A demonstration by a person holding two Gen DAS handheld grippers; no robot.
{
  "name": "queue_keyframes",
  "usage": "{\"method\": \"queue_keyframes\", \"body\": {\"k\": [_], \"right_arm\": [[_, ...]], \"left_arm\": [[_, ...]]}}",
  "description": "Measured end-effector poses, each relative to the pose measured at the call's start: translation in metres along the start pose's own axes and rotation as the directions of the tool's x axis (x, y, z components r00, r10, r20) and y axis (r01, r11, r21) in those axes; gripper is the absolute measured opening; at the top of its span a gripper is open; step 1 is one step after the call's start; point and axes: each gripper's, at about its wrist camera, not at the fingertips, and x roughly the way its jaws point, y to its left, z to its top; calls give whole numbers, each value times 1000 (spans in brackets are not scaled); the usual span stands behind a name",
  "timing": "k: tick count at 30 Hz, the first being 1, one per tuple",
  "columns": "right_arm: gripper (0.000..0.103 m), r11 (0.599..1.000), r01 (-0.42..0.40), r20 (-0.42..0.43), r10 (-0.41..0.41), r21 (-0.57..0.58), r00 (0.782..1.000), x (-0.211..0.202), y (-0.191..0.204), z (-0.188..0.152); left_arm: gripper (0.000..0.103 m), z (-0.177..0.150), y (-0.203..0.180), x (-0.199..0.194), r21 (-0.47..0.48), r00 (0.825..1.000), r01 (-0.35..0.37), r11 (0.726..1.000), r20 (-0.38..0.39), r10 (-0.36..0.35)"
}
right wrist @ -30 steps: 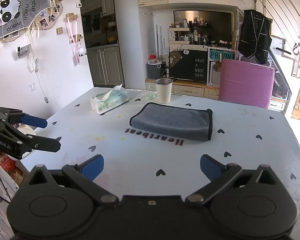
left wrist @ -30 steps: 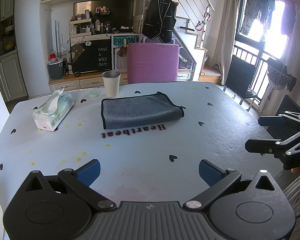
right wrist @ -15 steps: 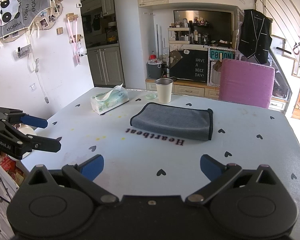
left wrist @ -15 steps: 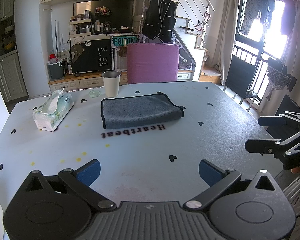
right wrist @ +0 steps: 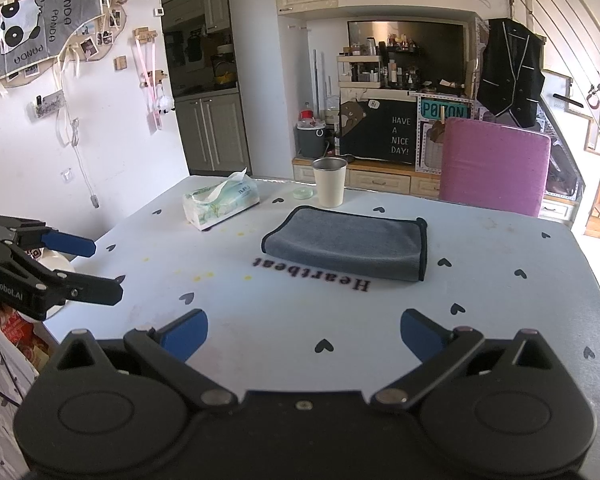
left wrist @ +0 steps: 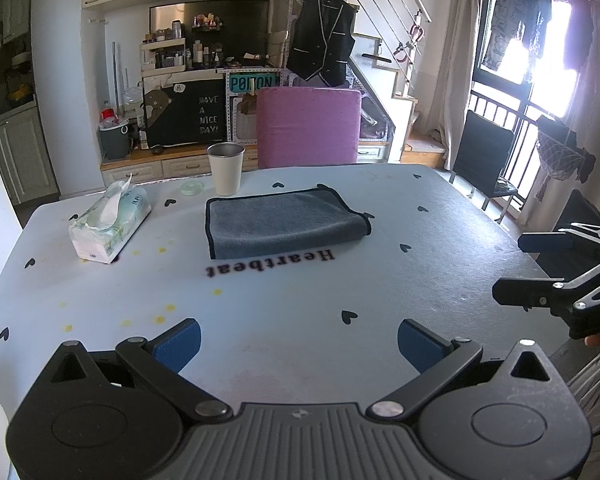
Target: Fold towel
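Note:
A grey towel (left wrist: pixel 282 224) with a dark hem lies folded flat on the light blue table (left wrist: pixel 300 292), beyond the word "Heartbeat"; it also shows in the right wrist view (right wrist: pixel 350 244). My left gripper (left wrist: pixel 299 342) is open and empty over the table's near edge, well short of the towel. My right gripper (right wrist: pixel 303 334) is open and empty over the near edge too. Each gripper shows in the other's view, the right one (left wrist: pixel 512 268) at the right side and the left one (right wrist: pixel 104 266) at the left side.
A tissue pack (left wrist: pixel 110 220) lies left of the towel. A metal-rimmed cup (left wrist: pixel 226 168) and a small clear lid (left wrist: pixel 192 188) stand behind it. A purple chair (left wrist: pixel 308 126) is at the table's far side, and a black chair (left wrist: pixel 484 156) is at the right.

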Motion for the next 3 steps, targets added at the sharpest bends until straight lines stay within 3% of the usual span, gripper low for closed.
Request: {"method": "queue_keyframes", "body": {"k": [3], "right_arm": [[103,1000,1,-1,-1,0,1000,0,0,0]], "left_arm": [[103,1,1,-1,-3,1000,-1,1000,-1,1]]}}
